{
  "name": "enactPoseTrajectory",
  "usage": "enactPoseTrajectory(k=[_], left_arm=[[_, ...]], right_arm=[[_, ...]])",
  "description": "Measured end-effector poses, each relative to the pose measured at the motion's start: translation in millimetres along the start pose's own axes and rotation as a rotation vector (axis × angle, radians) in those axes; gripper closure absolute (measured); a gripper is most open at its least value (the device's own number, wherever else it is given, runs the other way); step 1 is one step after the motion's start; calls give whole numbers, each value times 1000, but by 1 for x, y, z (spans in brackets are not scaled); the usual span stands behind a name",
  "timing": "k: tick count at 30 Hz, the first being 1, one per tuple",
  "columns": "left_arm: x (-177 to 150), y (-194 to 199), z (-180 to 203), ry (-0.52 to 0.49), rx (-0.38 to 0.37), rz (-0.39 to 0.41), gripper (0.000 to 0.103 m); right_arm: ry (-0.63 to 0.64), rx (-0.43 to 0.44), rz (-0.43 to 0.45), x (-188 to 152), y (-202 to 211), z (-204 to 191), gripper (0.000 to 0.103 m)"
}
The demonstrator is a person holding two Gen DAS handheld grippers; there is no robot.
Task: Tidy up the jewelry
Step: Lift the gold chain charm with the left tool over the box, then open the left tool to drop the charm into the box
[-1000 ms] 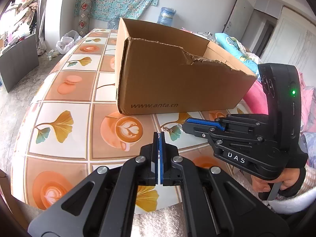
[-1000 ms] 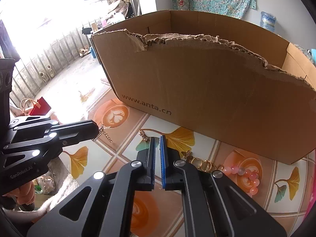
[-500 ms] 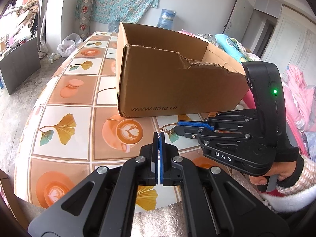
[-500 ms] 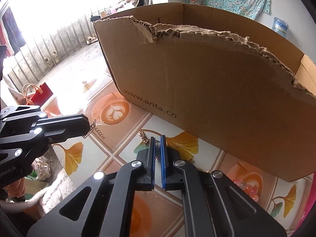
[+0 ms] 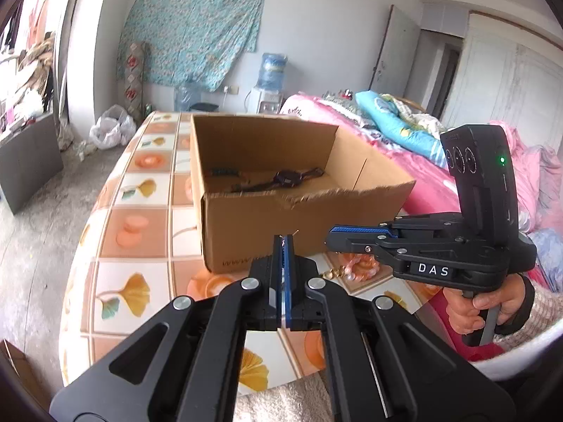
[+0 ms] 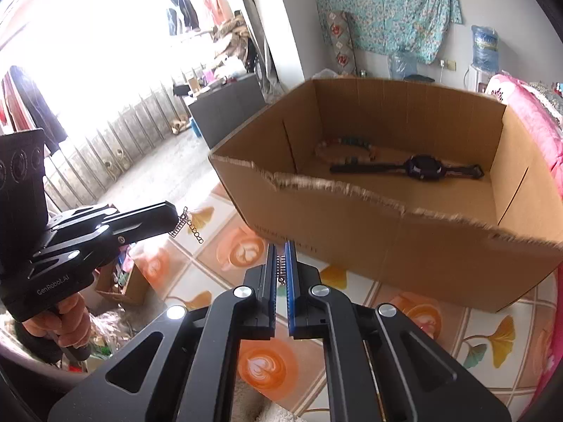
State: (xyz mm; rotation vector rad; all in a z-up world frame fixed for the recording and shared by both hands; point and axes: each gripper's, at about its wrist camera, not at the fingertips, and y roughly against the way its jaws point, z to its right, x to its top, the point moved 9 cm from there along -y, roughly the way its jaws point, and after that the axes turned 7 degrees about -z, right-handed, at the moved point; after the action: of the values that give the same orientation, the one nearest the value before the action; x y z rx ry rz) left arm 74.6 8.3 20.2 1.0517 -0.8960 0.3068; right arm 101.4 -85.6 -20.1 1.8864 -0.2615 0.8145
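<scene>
A table (image 5: pixel 140 246) with a cloth of leaf and coffee-cup squares stands in a bedroom, and a brown box (image 6: pixel 387 232) sits on it. The left gripper (image 5: pixel 284 242) is squeezed tight, with a tiny bit of gold poking out at its tip. From the right camera you can see a short gold chain (image 6: pixel 190 227) hanging from that tip. The right gripper (image 6: pixel 280 249) is nearly closed too, and it pinches a bit of chain between its fingers. I cannot tell if both hold the same chain. A moment ago both grippers were low, close to the box's front wall, and the chain lay on the table. Now they are up high, the chain is off the table, and you can look down into the box. So the pick-up looks done, and dropping the chain in the box is likely next. Both grippers are in front of the box, on its torn side. That torn front edge is rough and could snag a hanging chain, so going over it well clear seems wise. Inside the box, a watch (image 6: pixel 422 168) and a bead bracelet (image 6: pixel 345 147) lie near the back wall. The floor near the front looks bare, so there is room. Pink beads (image 5: pixel 362 263) wait on the table just in front of the box.
</scene>
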Motion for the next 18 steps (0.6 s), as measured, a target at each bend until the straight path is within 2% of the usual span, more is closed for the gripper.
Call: enactPoseTrajectory(k=[4, 8, 13, 18], left_arm=[[41, 13, 16, -78, -41, 64, 103], [71, -6, 22, -114, -80, 38, 103], [90, -65, 12, -76, -114, -92, 103], [100, -129, 3, 30, -152, -247, 103]], right_arm=[[-8, 28, 111, 38, 39, 4, 98], [-53, 48, 134, 65, 48, 26, 98], [-167, 52, 33, 85, 8, 62, 98], [-304, 60, -56, 88, -31, 103, 98]])
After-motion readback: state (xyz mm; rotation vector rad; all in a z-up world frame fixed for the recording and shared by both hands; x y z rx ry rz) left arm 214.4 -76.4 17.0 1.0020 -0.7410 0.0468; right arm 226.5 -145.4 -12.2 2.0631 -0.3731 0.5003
